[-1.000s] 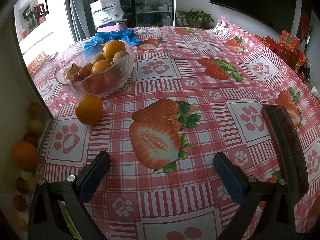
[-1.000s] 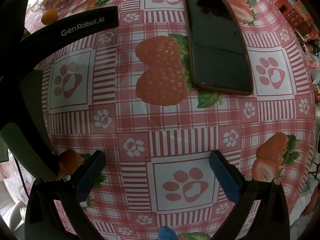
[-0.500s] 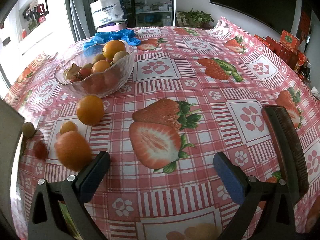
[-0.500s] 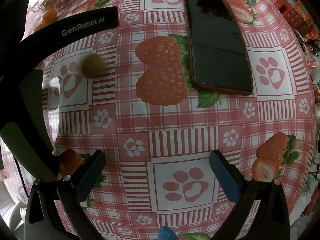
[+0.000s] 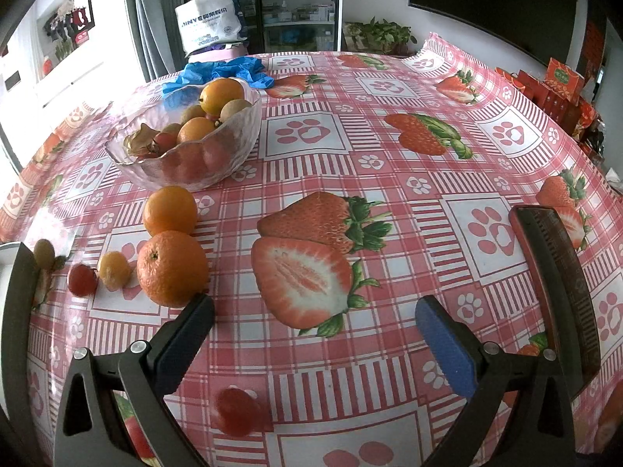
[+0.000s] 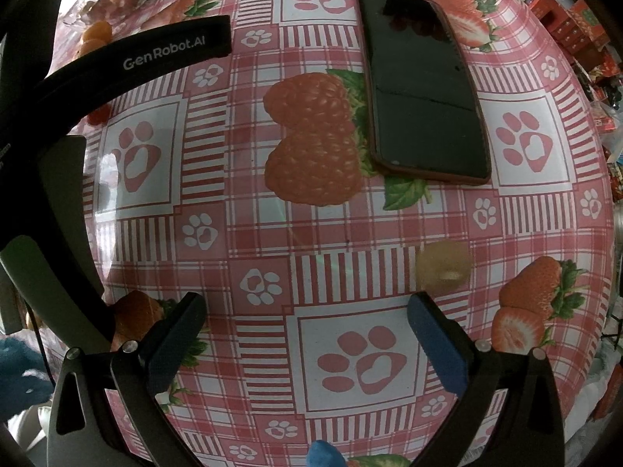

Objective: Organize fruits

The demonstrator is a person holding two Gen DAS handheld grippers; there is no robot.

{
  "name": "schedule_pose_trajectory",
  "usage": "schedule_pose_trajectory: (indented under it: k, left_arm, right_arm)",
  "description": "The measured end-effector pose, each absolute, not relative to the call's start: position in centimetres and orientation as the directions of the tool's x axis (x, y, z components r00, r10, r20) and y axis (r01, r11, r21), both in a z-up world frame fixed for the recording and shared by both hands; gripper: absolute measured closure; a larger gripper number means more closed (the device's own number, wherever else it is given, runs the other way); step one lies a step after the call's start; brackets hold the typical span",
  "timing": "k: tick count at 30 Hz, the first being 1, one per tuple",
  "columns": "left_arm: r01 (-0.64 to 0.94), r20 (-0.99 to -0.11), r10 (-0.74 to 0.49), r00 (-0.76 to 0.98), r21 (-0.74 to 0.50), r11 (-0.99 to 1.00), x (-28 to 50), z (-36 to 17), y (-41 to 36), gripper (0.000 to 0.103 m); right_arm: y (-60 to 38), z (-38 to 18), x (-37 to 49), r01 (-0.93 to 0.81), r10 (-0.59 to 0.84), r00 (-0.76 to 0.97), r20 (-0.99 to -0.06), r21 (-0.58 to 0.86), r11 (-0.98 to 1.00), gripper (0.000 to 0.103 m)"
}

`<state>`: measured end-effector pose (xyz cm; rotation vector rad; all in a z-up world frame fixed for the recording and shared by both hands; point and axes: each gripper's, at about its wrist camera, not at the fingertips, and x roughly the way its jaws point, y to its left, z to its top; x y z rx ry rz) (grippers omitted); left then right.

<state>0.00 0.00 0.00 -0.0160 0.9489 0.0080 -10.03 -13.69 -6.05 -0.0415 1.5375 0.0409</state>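
The black band (image 6: 136, 63) reads "GenRobot.AI" beside the phone (image 6: 424, 89)

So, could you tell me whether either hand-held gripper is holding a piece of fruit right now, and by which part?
Nothing is held. The left hand-held gripper and the right hand-held gripper are both open over the tablecloth, with no fruit between their fingers.

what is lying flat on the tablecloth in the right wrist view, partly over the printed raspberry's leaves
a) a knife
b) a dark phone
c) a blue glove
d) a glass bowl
b: a dark phone in a reddish case lies flat on the tablecloth, its lower left edge over the printed raspberry's leaves.
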Motion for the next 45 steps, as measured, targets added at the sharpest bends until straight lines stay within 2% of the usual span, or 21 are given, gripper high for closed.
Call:
schedule_pose_trajectory:
  k: [23, 30, 35, 41, 45]
  left_arm:
    - [-0.014, -0.813, 0.000, 0.583, -0.010, 1.000, 0.0, 0.0, 0.0, 0.000]
    - [-0.014, -0.815, 0.001, 0.579, -0.009, 1.000, 0.0, 0.0, 0.0, 0.000]
    - [0.050, -0.926, -0.025, 0.377, -0.006, 0.999, 2.8, 0.4, -0.1, 0.000]
    - [0.125, -0.903, -0.045, 0.426, 0.009, 0.992, -0.6, 5.9, 3.0, 0.000]
    - [0.083, -0.946, -0.010, 0.323, 0.018, 0.996, -5.4, 6.6, 7.1, 0.000]
  right_arm:
    - [-13.8, -5.8, -10.8, -0.052, 0.004, 0.059, -0.998, 0.000, 0.999, 0.000]
    - [-13.9, -5.9, -10.0, -0.059, 0.004, 0.012, -1.000, 0.003, 0.998, 0.000]
    - [-14.3, -5.8, -8.5, -0.061, 0.026, -0.038, -0.999, 0.029, 0.998, 0.000]
    - [-18.2, -3.8, -9.3, 0.040, 0.046, -0.004, -0.999, 0.046, 0.998, 0.000]
    - [-20.3, -3.7, -11.3, 0.119, 0.069, -0.036, -0.997, 0.064, 0.991, 0.000]
